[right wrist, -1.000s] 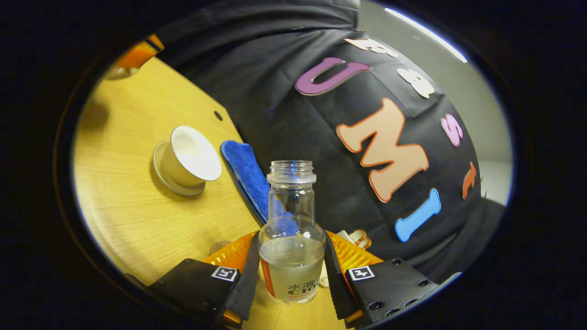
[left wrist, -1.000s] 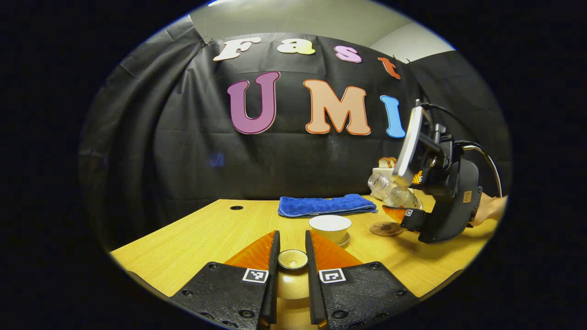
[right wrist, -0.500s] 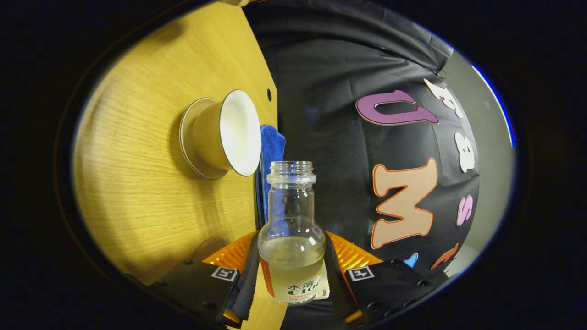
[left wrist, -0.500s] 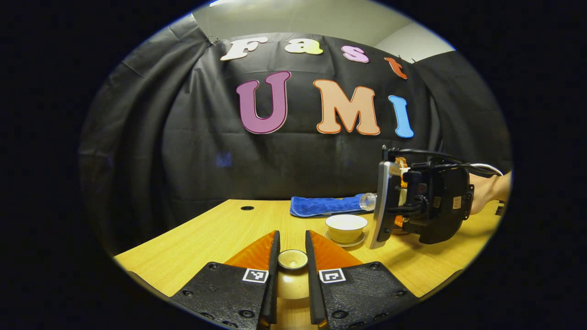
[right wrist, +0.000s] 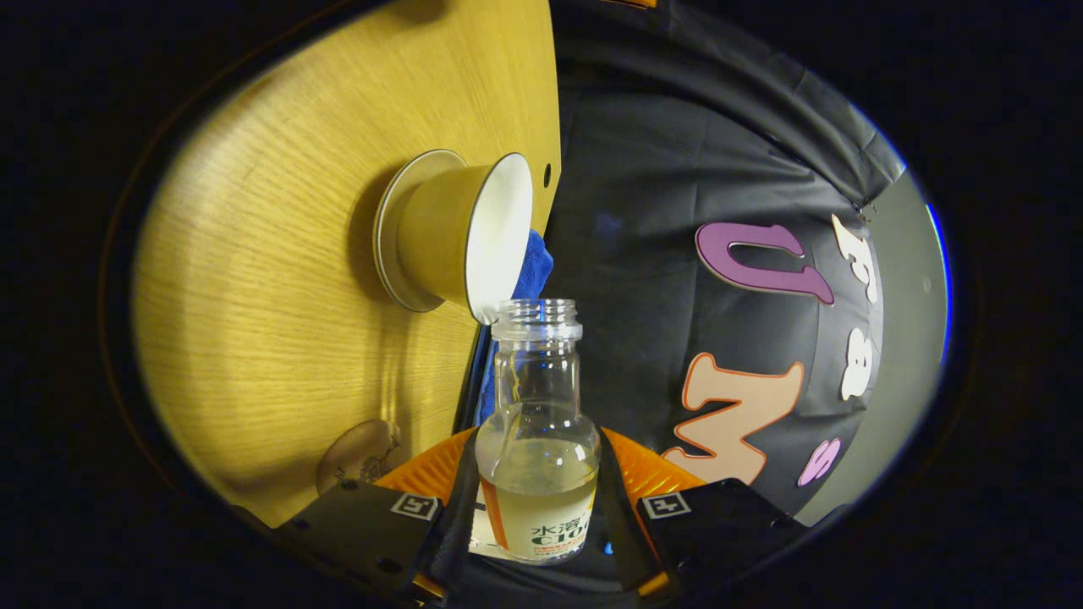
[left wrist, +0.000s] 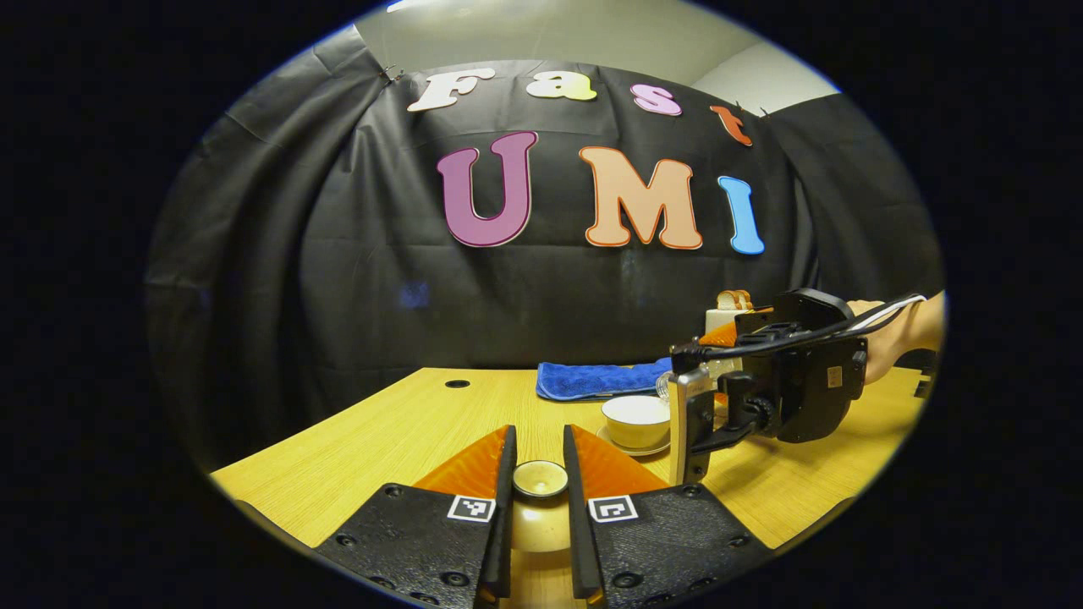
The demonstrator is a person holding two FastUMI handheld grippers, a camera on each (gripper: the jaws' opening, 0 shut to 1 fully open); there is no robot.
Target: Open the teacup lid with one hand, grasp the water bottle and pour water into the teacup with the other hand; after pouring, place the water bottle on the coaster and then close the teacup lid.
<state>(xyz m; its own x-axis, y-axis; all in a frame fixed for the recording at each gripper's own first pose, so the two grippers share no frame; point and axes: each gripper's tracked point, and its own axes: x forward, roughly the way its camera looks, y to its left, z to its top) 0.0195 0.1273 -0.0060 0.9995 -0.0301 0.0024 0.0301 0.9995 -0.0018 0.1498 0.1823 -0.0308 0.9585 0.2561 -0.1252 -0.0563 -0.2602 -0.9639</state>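
Clear bottle (right wrist: 536, 440) sits squeezed in the right gripper (right wrist: 536, 507), tipped toward the cup (right wrist: 461, 235) to pour. Left gripper (left wrist: 538, 507) pinches the lid (left wrist: 540, 479), probably keeping it off.

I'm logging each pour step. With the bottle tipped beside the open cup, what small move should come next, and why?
Probably tip the bottle a little further. The right gripper holds its mouth right at the cup rim, yet the water sits low in the bottle and no stream shows. The left gripper holds the lid clear.

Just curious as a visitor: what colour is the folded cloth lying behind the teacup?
Blue. The cloth shows best in the left gripper view, behind the teacup.
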